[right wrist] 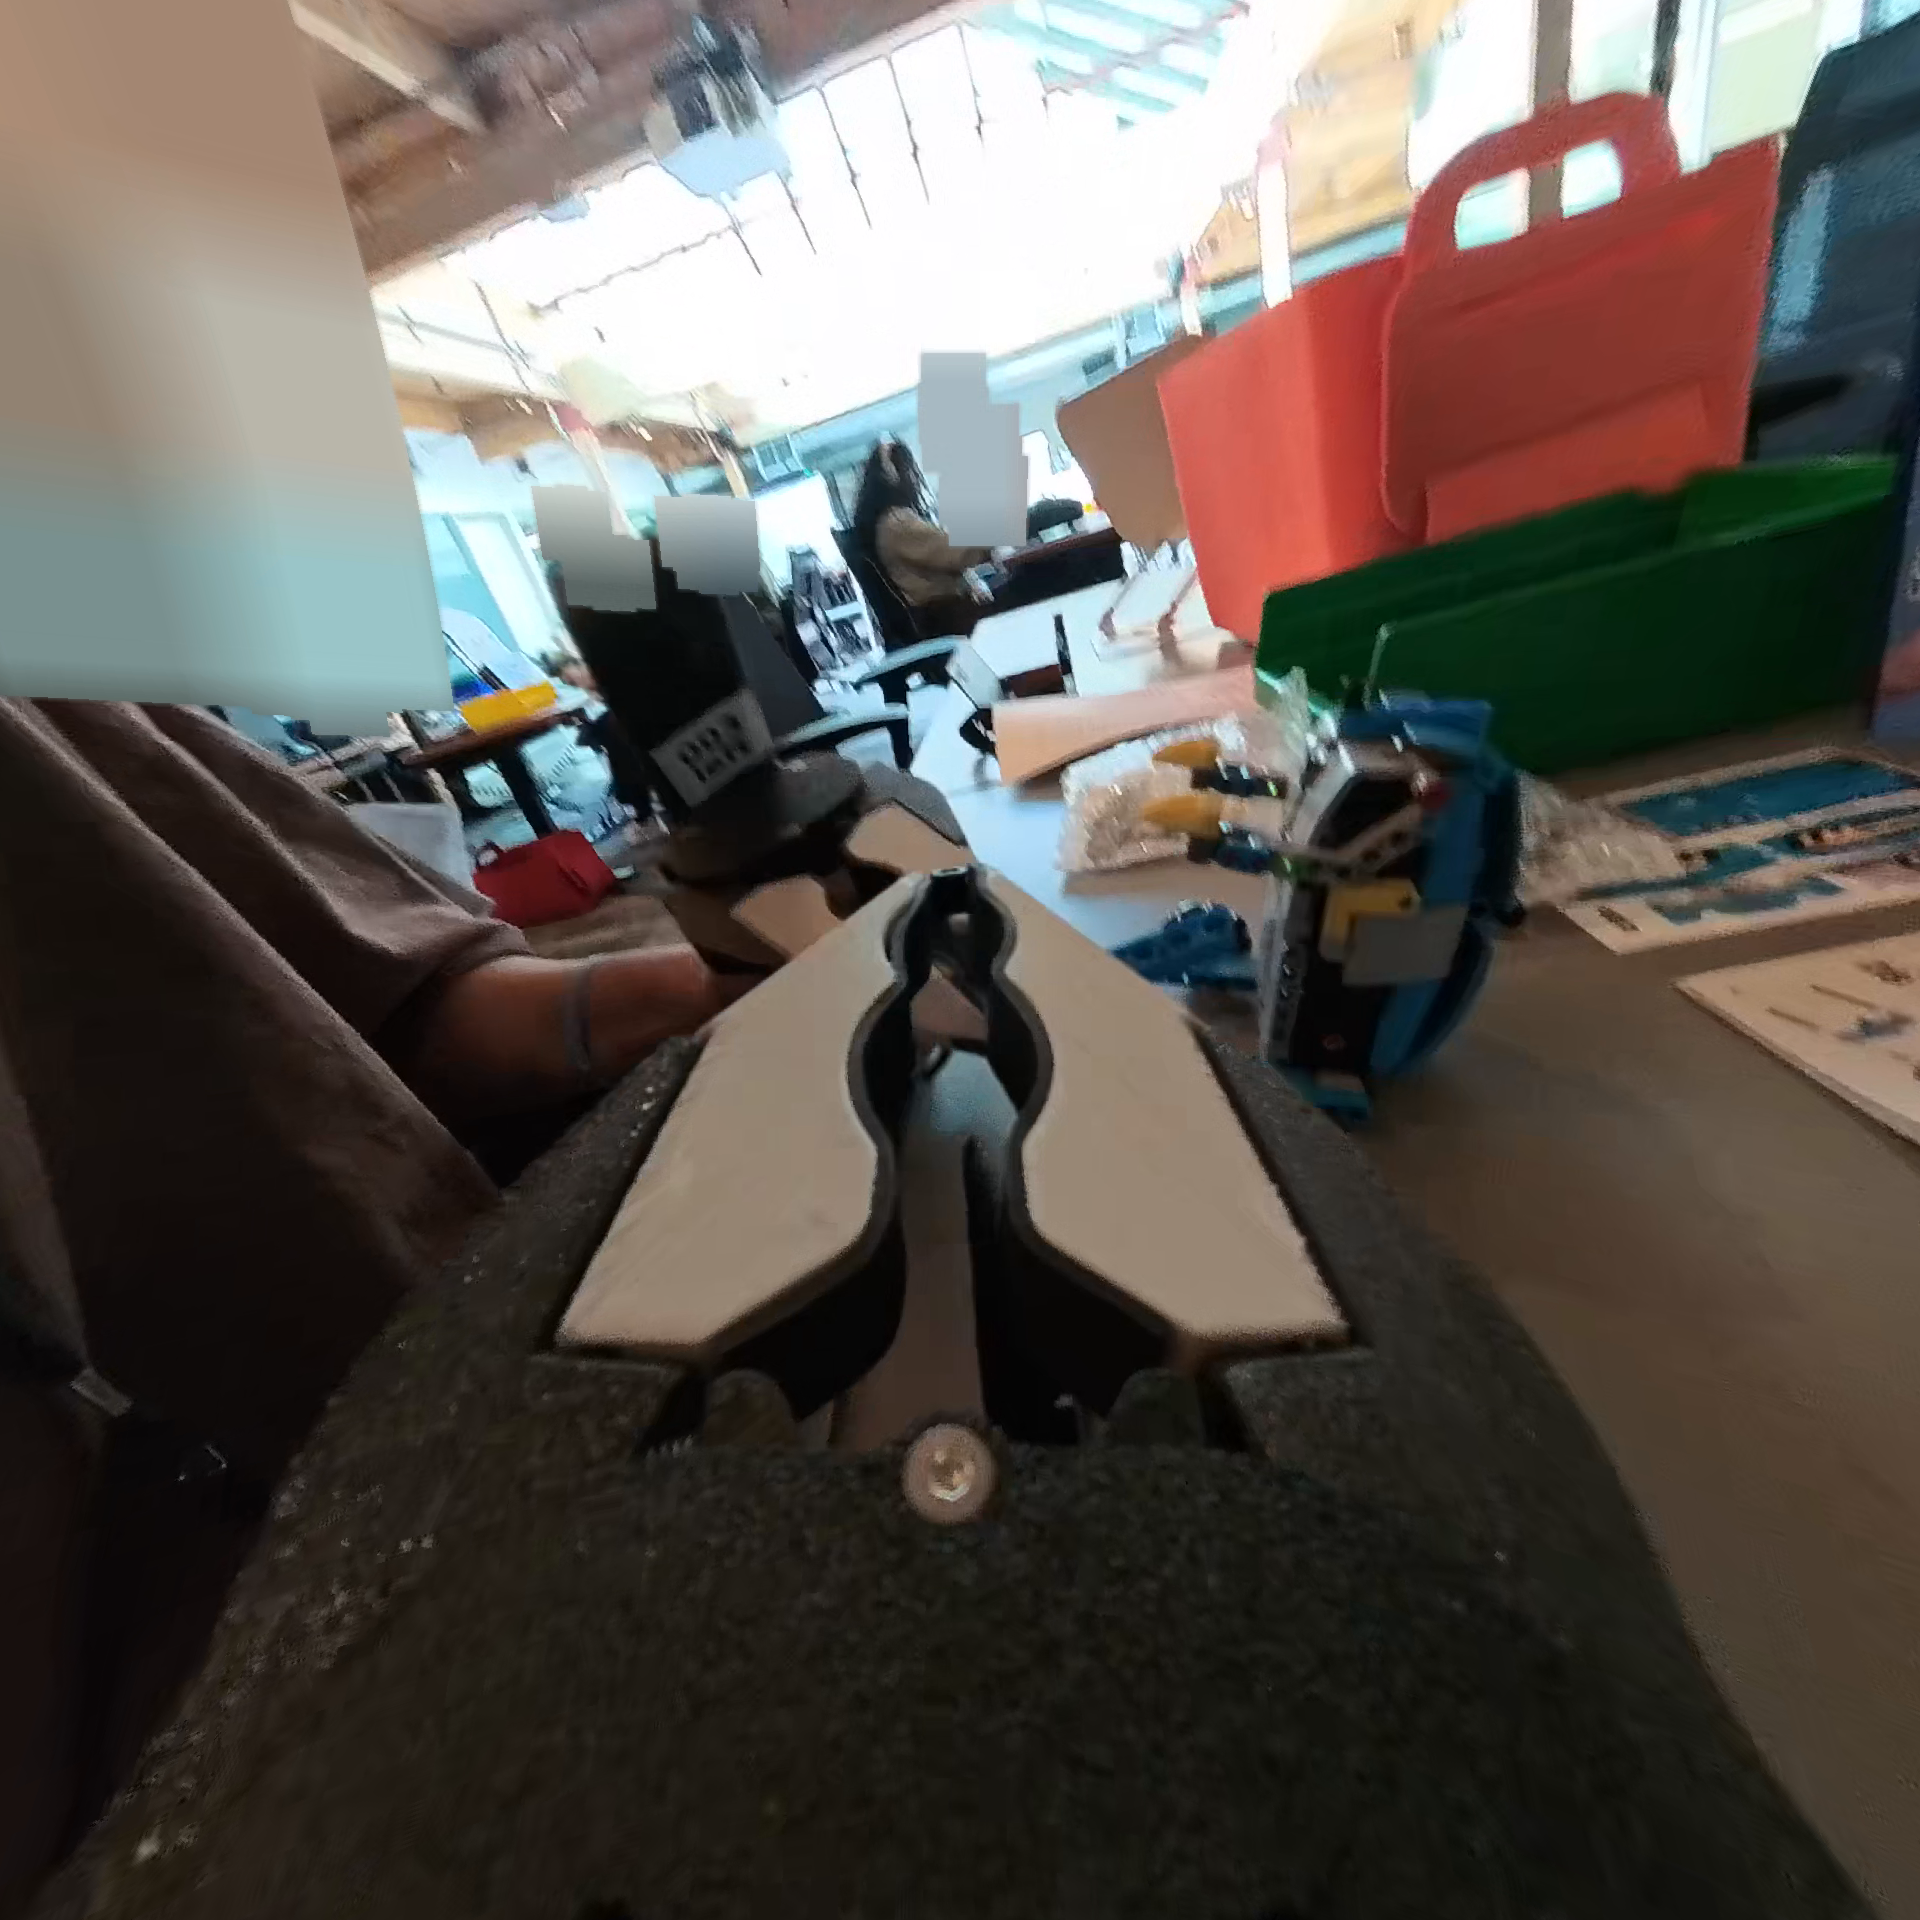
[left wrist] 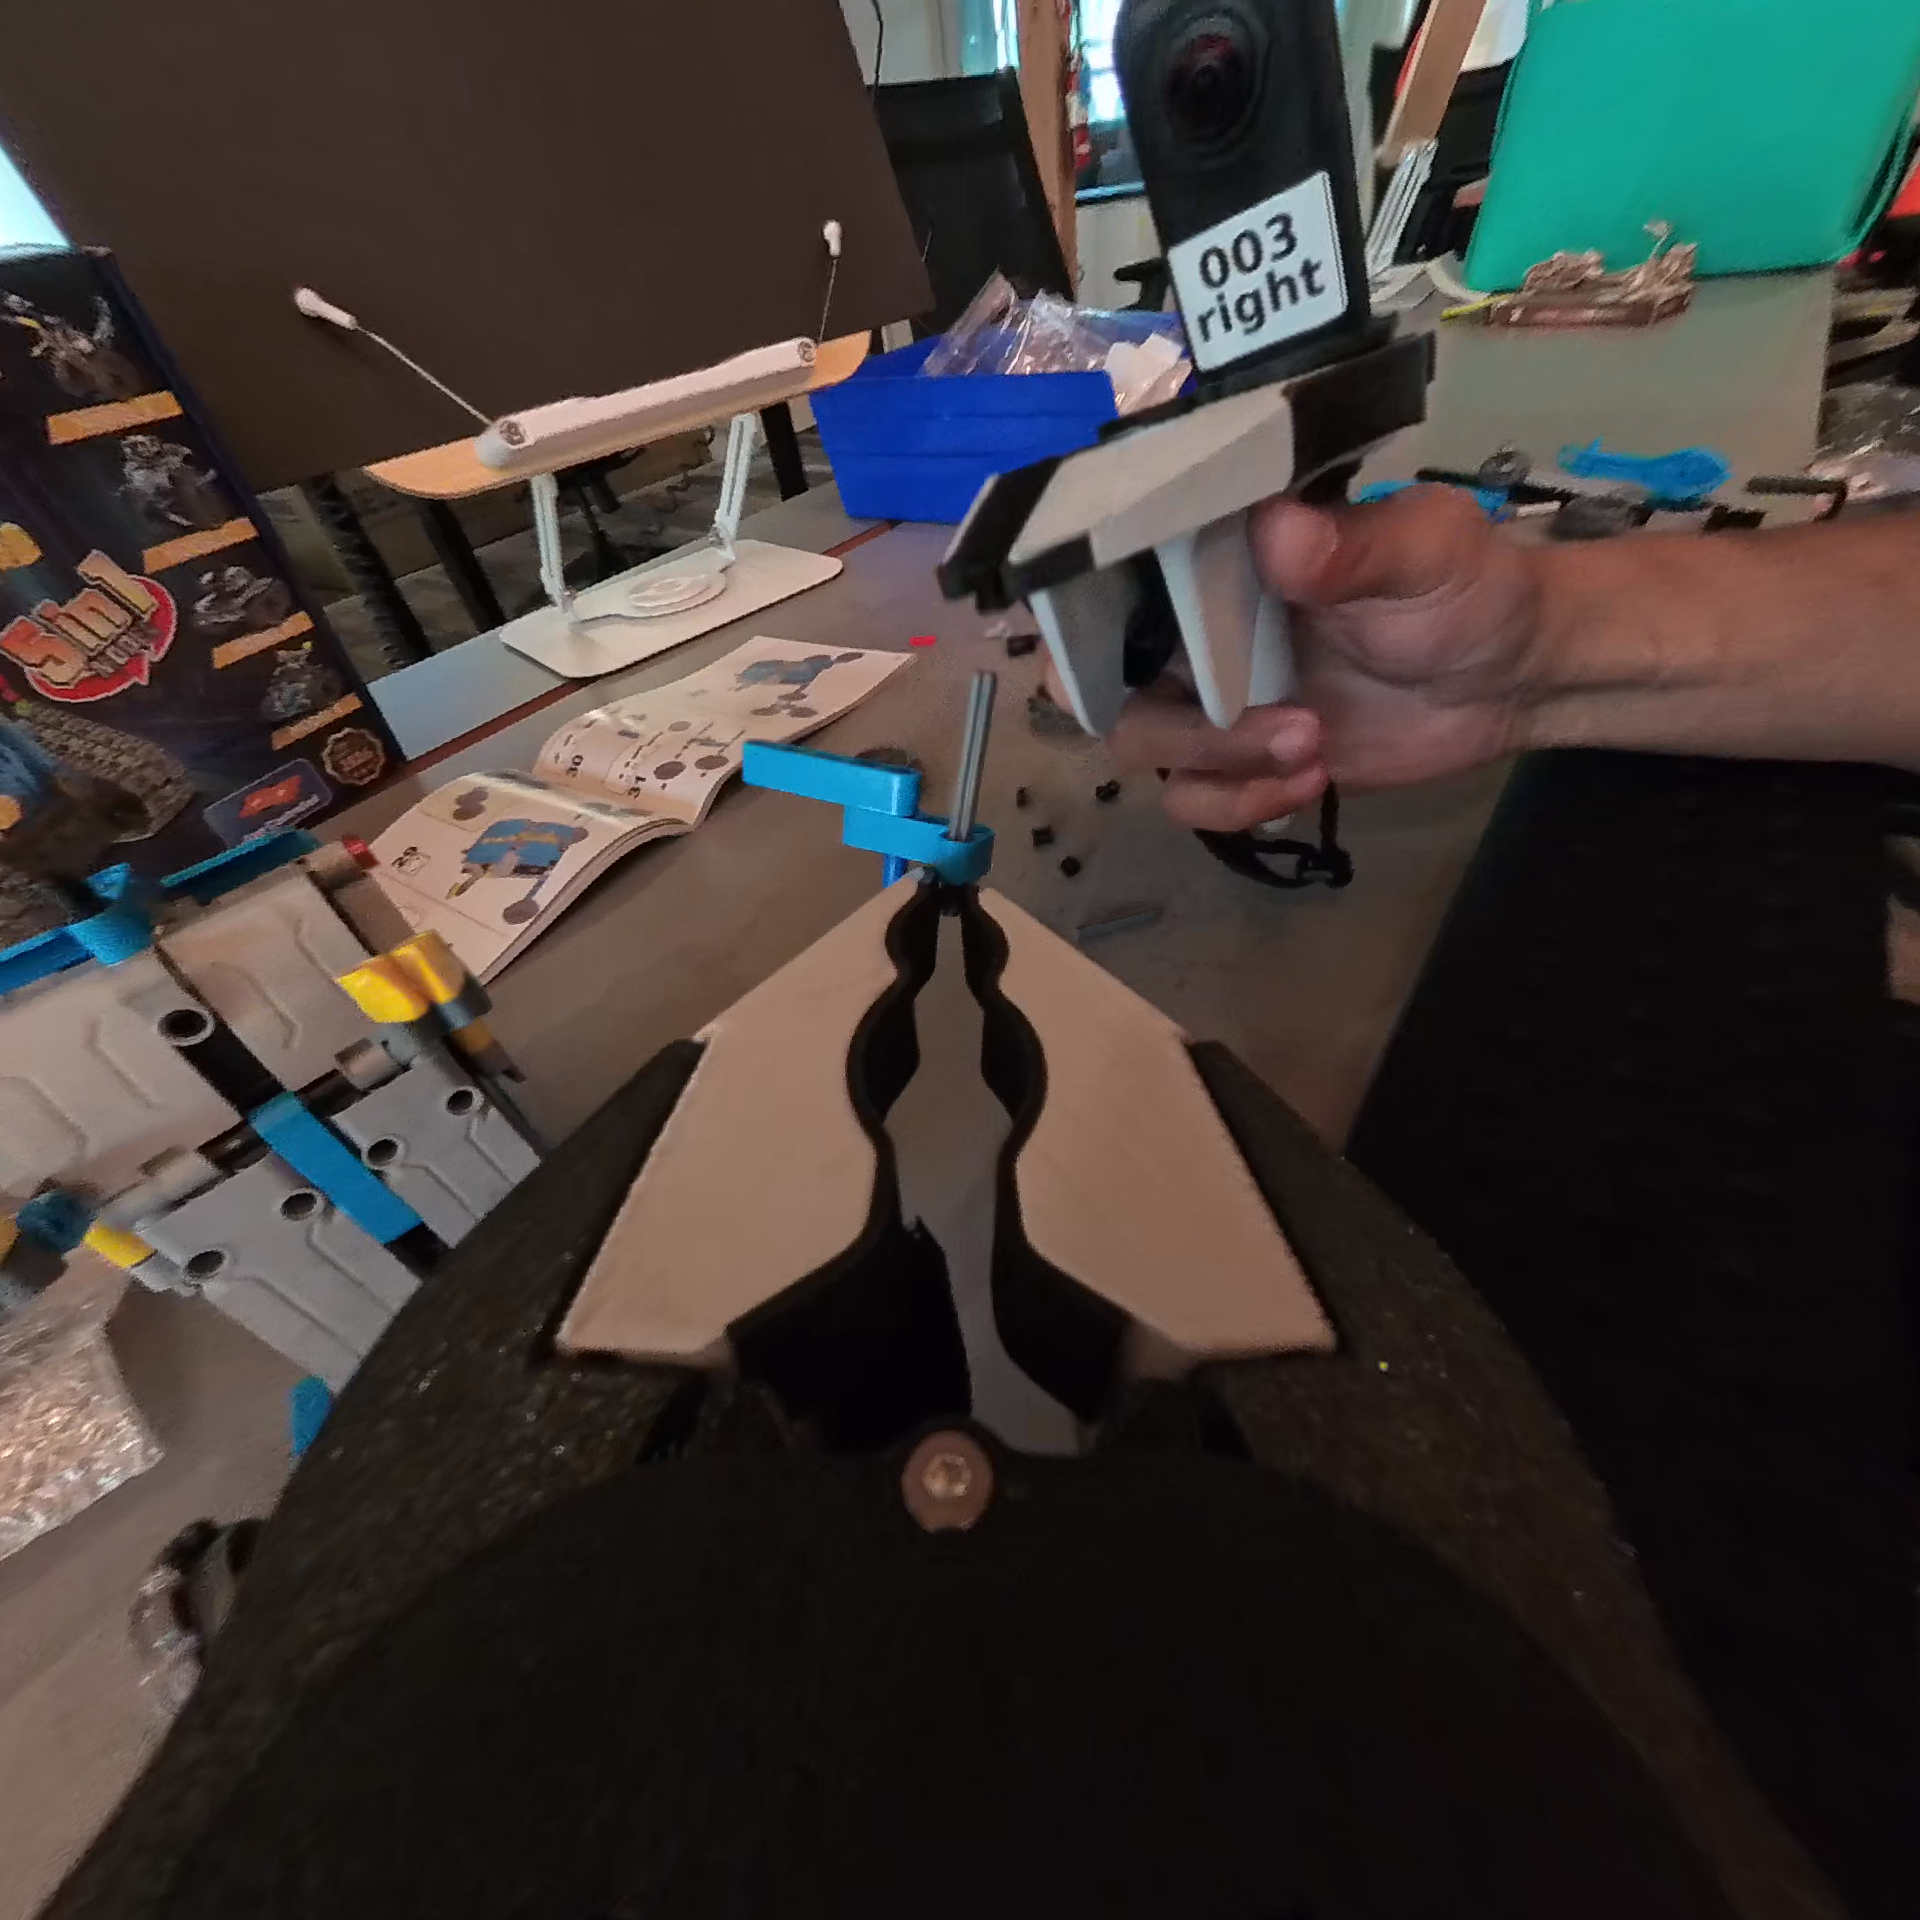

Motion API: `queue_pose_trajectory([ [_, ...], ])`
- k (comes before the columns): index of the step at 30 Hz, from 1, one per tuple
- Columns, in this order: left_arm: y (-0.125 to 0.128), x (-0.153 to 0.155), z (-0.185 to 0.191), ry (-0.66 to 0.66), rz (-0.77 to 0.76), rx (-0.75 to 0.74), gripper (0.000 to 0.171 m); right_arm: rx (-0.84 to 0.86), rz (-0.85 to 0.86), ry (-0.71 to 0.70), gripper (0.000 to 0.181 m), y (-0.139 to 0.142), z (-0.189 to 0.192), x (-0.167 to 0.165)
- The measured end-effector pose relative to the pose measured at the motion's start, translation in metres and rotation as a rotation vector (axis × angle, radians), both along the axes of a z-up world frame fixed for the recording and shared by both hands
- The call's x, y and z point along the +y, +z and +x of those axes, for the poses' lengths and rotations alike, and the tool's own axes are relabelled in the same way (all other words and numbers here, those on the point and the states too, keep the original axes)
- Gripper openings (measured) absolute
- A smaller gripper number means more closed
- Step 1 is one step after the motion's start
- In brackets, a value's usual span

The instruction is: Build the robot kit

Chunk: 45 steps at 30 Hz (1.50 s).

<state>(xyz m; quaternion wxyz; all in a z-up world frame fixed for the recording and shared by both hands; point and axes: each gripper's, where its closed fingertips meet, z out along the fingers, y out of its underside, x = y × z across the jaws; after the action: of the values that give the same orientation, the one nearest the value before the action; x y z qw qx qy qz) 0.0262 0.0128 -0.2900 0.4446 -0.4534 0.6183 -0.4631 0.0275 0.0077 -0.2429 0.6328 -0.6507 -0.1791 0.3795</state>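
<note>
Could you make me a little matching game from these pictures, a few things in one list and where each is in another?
Things:
1. blue beam piece with grey axle
2. open booklet
3. blue bin
4. green tray

Places:
A. behind the blue and grey brick model
B. pinched at the left gripper tips
C. flat on the table, left of the gripper
D. far back, holding clear bags

Pairs: 1-B, 2-C, 3-D, 4-A

Left gripper: rough matt black body w/ smooth tan plates. Blue piece mid-frame = glossy plastic, axle looks metal. Booklet paper, table matt grey.
</note>
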Motion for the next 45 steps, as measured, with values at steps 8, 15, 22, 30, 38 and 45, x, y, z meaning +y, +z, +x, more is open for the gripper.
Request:
queue_pose_trajectory([
  [8,0.012,-0.006,-0.002,-0.058,-0.095,-0.052,0.003,-0.041,0.063,0.006,0.005,0.006,-0.008,0.003],
  [15,0.02,-0.009,0.0,-0.099,-0.2,-0.082,0.003,-0.005,0.096,0.012,0.006,0.014,-0.006,0.0],
  [22,0.03,-0.013,0.002,-0.159,-0.342,-0.11,0.002,0.067,0.131,0.033,0.004,0.024,-0.006,-0.003],
  [30,0.03,-0.012,0.002,-0.173,-0.413,-0.103,0.002,0.133,0.115,0.04,0.005,0.021,0.0,-0.002],
  [38,0.035,-0.016,0.0,-0.212,-0.49,-0.116,0.001,0.198,0.143,0.068,0.005,0.026,-0.002,-0.002],
  [45,0.042,-0.024,-0.001,-0.253,-0.557,-0.144,0.001,0.226,0.16,0.114,0.005,0.032,-0.017,-0.002],
])
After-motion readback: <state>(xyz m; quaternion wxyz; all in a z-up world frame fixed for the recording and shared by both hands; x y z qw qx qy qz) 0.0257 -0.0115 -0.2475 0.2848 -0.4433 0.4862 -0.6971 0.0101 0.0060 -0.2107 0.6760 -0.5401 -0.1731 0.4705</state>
